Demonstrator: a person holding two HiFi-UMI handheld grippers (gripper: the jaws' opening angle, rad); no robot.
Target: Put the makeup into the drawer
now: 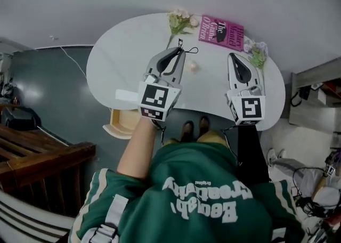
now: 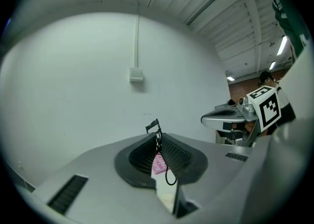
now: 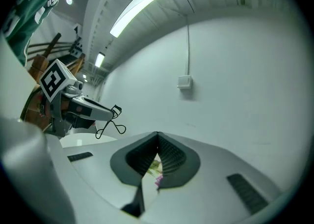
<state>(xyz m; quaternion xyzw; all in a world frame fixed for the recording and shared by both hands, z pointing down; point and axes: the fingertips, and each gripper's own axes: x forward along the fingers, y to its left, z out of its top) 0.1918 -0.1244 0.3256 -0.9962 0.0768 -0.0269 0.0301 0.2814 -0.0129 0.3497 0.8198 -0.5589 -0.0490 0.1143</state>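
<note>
1. eyelash curler (image 1: 187, 51): black wire-framed makeup tool, off the table and carried in the air. it is pinched at the tips of the left gripper (image 1: 177, 51). its head stands up past the tips and its finger loops hang clear beside them, as the right gripper view shows (image 3: 114, 120).
2. long axis: runs roughly in line with the left jaws, pointing away from the person toward the far wall.
3. left jaws: closed on the curler, with its stem between the ribbed pads (image 2: 169, 152).
4. drawer (image 1: 123, 123): pulled open under the near edge of the table (image 1: 122, 61). it lies behind and below the left jaws, to their left in the head view. judgement: the curler must come back toward the person and down, so the left hand is the nearer one.
5. right gripper (image 1: 233, 56): jaws closed together on nothing, held level above the table's right part, well apart from the drawer.
6. small pale round item (image 1: 193, 66): on the table between the two grippers; what it is cannot be told.
7. pink book (image 1: 220, 32) and flower sprigs (image 1: 181, 21): at the far edge of the table.
</note>
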